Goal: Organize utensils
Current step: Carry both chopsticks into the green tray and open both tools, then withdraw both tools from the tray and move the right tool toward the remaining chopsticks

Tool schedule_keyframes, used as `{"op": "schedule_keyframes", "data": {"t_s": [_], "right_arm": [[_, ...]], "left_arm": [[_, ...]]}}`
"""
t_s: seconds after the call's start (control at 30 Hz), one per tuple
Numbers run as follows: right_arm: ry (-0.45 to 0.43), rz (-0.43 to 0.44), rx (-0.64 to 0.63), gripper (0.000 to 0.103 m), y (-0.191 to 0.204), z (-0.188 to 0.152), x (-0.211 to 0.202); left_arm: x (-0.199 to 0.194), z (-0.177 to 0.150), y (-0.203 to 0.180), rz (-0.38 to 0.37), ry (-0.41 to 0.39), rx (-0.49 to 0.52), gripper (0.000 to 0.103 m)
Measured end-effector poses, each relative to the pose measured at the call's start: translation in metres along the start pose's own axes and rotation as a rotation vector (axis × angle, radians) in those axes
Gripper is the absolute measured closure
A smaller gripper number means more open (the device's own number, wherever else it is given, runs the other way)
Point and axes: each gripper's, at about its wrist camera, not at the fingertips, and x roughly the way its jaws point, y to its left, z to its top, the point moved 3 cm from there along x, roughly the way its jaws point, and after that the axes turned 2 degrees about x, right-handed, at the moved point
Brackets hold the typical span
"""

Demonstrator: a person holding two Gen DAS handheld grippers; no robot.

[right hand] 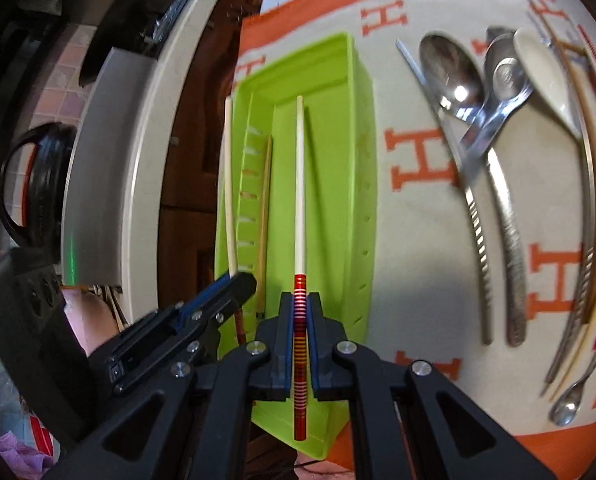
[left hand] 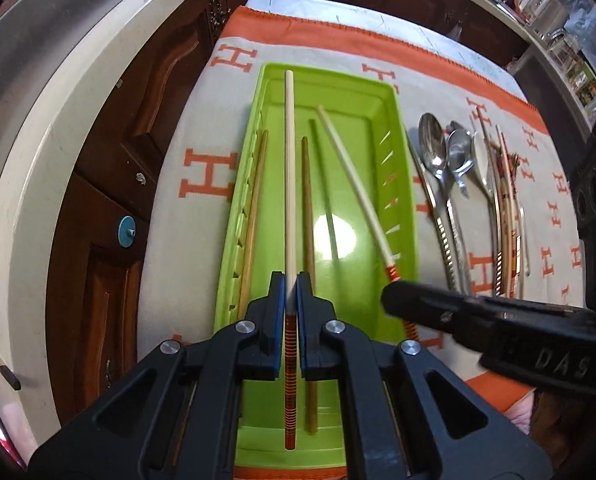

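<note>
Caught mid-step, loading chopsticks into the green tray (left hand: 394, 128). Clamped by its banded end in the left gripper (left hand: 292, 284): first striped chopstick (left hand: 290, 160), lengthwise above the tray. Clamped likewise in the right gripper (right hand: 299, 304): second striped chopstick (right hand: 299, 184). Already inside the tray: brown chopsticks (left hand: 307, 200). Judged next: lowering both flat, then releasing. Left waiting right of the tray: spoons (left hand: 433, 148).

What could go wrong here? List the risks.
1. Each claw, left and right, pinches a chopstick near its striped end, so the long tips could swing or slip on release.
2. The claws are close together over the tray and could bump.
3. A dropped stick may land crossed on the brown chopsticks already inside.
</note>
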Motion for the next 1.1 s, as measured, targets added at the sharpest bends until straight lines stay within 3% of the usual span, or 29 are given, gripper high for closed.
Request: {"op": "schedule_keyframes", "data": {"t_s": [0.2, 0.27, 0.43, 0.67, 0.83, 1.0, 1.1], "right_arm": [[0.019, -0.072, -0.087, 0.096, 0.010, -0.015, 0.008], [0.014, -0.087, -0.113, 0.095, 0.012, -0.017, 0.007], [-0.042, -0.131, -0.191, 0.095, 0.012, -0.024, -0.008], [-0.154, -0.227, -0.322, 0.095, 0.016, -0.033, -0.032], [-0.213, -0.259, -0.380, 0.085, 0.014, -0.038, -0.047], [-0.269, -0.268, -0.407, 0.073, 0.010, -0.043, -0.061], [-0.300, -0.272, -0.416, 0.067, 0.006, -0.045, -0.070]], "left_arm": [[-0.001, -0.005, -0.002, 0.005, -0.010, 0.020, 0.097], [-0.004, -0.006, -0.002, 0.006, -0.021, 0.019, 0.088], [-0.014, -0.008, -0.005, 0.033, -0.070, 0.032, 0.067], [-0.027, -0.013, -0.017, 0.022, -0.114, 0.034, 0.062], [-0.033, -0.020, -0.022, -0.006, -0.123, 0.005, 0.060], [-0.038, -0.028, -0.024, -0.032, -0.129, -0.021, 0.048], [-0.040, -0.032, -0.028, -0.047, -0.127, -0.020, 0.046]]}}
